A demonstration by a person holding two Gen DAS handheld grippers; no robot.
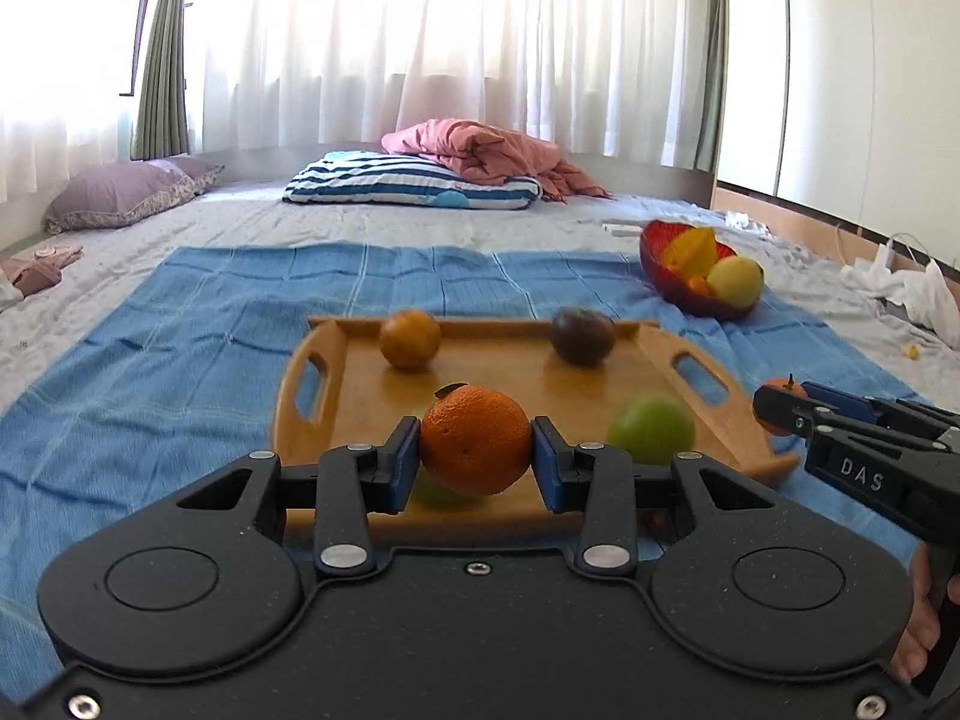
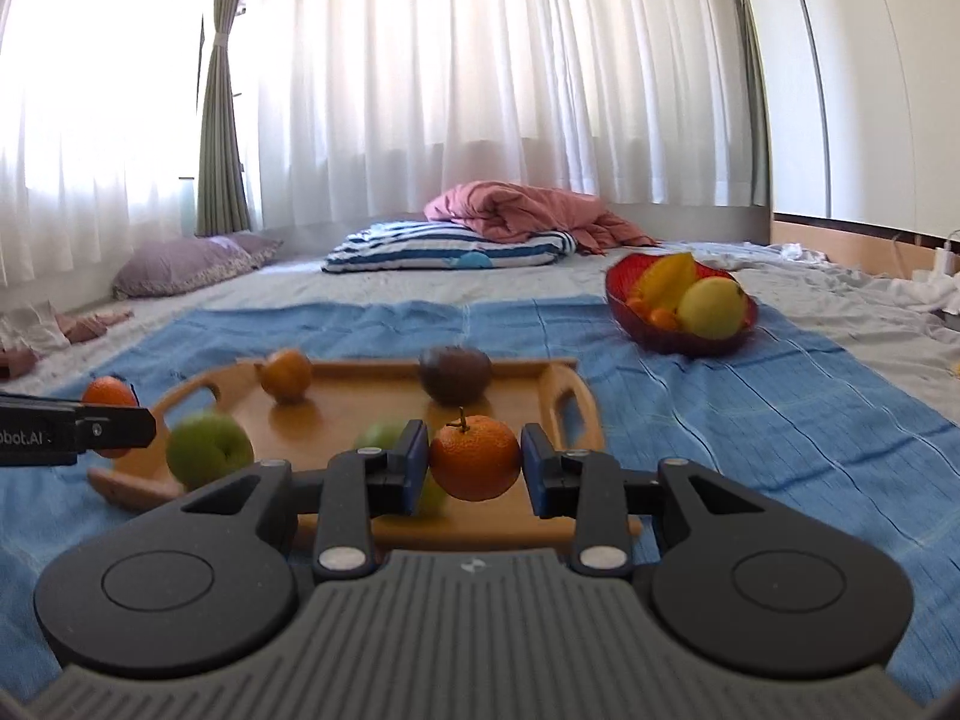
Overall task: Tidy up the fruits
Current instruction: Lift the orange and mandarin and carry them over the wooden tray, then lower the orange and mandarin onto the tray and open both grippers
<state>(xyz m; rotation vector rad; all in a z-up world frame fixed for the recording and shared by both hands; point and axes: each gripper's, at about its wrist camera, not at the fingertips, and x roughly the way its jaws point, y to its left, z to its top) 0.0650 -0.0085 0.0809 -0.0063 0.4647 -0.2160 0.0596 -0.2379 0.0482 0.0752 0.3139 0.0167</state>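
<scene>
My left gripper (image 1: 474, 459) is shut on a large orange with a leaf (image 1: 476, 438), held just above the near part of the wooden tray (image 1: 312, 372). My right gripper (image 2: 475, 465) is shut on a smaller orange with a stem (image 2: 475, 450), over the tray's (image 2: 564, 384) near right part. On the tray lie a small orange (image 1: 410, 339), a dark purple fruit (image 1: 582, 337), a green apple (image 1: 651, 429) and another green fruit (image 2: 381, 435) half hidden behind the fingers. In the left wrist view the right gripper (image 1: 774, 414) shows at the right edge.
A red bowl (image 2: 618, 276) with a yellow star fruit, a yellow apple and small oranges sits to the far right on the blue cloth (image 2: 750, 420). A striped pillow (image 1: 408, 183), a pink blanket and a purple pillow lie farther back on the bed, before white curtains.
</scene>
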